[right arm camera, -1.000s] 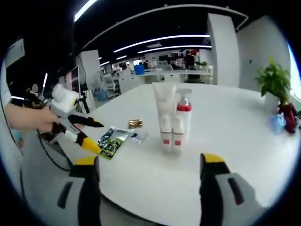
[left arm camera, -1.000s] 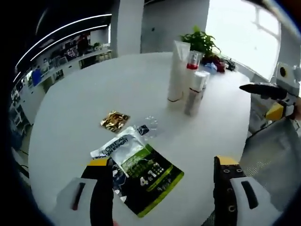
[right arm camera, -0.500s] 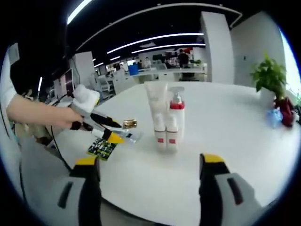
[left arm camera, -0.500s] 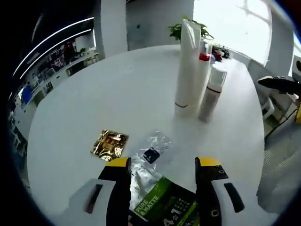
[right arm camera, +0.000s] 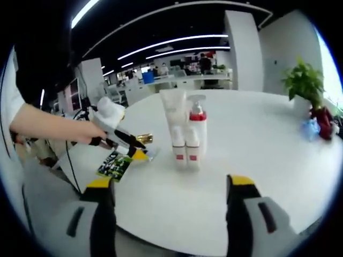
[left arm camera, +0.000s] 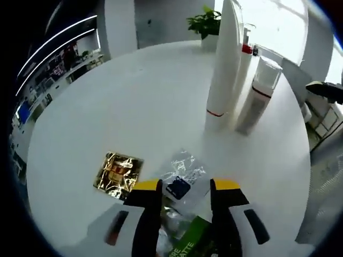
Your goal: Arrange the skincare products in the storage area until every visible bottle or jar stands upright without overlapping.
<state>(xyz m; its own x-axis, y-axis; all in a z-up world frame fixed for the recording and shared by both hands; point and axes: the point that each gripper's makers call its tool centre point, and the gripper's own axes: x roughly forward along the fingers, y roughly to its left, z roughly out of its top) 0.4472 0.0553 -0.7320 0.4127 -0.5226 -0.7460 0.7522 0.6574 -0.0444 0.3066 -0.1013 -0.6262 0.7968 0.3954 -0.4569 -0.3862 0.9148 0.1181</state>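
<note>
Three white skincare containers stand upright close together on the white round table (left arm camera: 107, 96): a tall tube (left arm camera: 224, 69), a pump bottle with a red collar (left arm camera: 245, 51) and a capped bottle with a red band (left arm camera: 259, 95). The tube (right arm camera: 174, 126) and pump bottle (right arm camera: 196, 131) appear again across the table in the right gripper view. My left gripper (left arm camera: 186, 185) is open, its jaws narrow and straddling a clear sachet (left arm camera: 185, 166) with a dark blue piece inside. In the right gripper view a hand holds my left gripper (right arm camera: 140, 150) low over the sachets. My right gripper (right arm camera: 170, 182) hangs open and empty at the table's near edge.
A gold foil sachet (left arm camera: 118, 170) lies left of the clear one. A green and black packet (left arm camera: 185, 243) lies under the left jaws, also visible as the packet (right arm camera: 114, 165). A potted plant (right arm camera: 303, 85) and small red and blue items (right arm camera: 321, 120) sit at the far edge.
The left gripper has moved forward from over the green packet to the clear sachet, and its jaws have narrowed. The right gripper has barely moved.
</note>
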